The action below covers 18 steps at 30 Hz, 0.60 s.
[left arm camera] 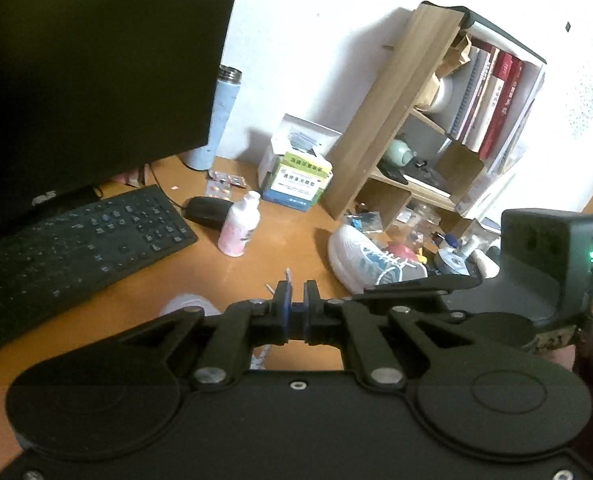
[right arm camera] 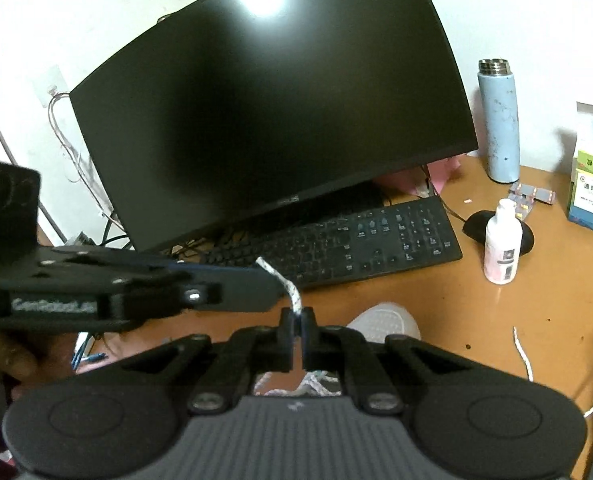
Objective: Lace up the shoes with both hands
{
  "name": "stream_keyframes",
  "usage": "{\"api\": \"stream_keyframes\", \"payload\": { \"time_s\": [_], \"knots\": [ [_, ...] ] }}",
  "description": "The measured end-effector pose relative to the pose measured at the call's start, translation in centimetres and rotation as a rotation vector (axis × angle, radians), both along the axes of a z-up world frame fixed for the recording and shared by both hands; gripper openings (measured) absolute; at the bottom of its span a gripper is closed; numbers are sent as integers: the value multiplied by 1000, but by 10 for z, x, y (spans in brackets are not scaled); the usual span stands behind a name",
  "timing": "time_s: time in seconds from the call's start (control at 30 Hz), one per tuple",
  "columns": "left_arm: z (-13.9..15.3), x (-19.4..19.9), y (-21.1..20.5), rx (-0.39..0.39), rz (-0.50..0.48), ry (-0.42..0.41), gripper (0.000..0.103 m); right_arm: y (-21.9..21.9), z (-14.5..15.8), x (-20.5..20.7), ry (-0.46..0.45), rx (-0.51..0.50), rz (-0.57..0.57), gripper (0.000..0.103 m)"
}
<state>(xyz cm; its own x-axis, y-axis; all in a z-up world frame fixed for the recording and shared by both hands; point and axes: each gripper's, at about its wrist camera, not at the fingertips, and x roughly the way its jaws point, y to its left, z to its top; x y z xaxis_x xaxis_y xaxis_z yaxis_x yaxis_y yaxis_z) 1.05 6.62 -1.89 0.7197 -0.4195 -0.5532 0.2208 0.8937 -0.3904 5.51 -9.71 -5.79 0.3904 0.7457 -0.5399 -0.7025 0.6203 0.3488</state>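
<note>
The left hand-held gripper (left arm camera: pixel 295 289) is closed on a thin lace end (left arm camera: pixel 287 276); its tip, white with small blue and red marks, stands out just above the pads, and a short piece of the same lace shows below the fingers. The right hand-held gripper (right arm camera: pixel 296 314) is also closed, and it grips a white shoelace (right arm camera: pixel 292 290) with blue flecks. From the pads this shoelace rises and bends toward 11 o'clock, where its end reaches the tip of the left hand-held gripper, seen from the side in the right wrist view. Under both grippers lies a white shoe (right arm camera: pixel 384 320) with a dotted mesh toe; only its rounded toe is visible, pointing to 12 o'clock, and a bundle of patterned lace lies at 6 o'clock of it, behind the gripper arms. A second white shoe (left arm camera: pixel 360 258) with light blue panels and white crossed laces lies on its side on the orange-brown table (left arm camera: pixel 256 280), at 2 o'clock from the left gripper, beside a wooden shelf (left arm camera: pixel 396 120). A loose lace piece (right arm camera: pixel 522 352) lies on the table at 3 o'clock in the right wrist view. A black keyboard (right arm camera: pixel 376 240) and a dark monitor (right arm camera: pixel 276 100) stand at 12 o'clock, with a small white bottle (right arm camera: pixel 502 244) at 2 o'clock.
</note>
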Motion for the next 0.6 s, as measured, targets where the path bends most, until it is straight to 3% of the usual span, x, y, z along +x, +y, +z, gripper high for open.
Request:
{"api": "stream_keyframes", "payload": {
  "time_s": [0.43,0.53,0.6],
  "knots": [
    [-2,10,-5,12,-17,12,2,-5,2,-7,-18,9,-21,4],
    [-1,10,-4,11,-15,13,13,-8,2,-6,-10,24,-37,4],
    [-2,11,-3,1,-11,15,13,-8,2,-6,-15,23,-38,4]
  ]
}}
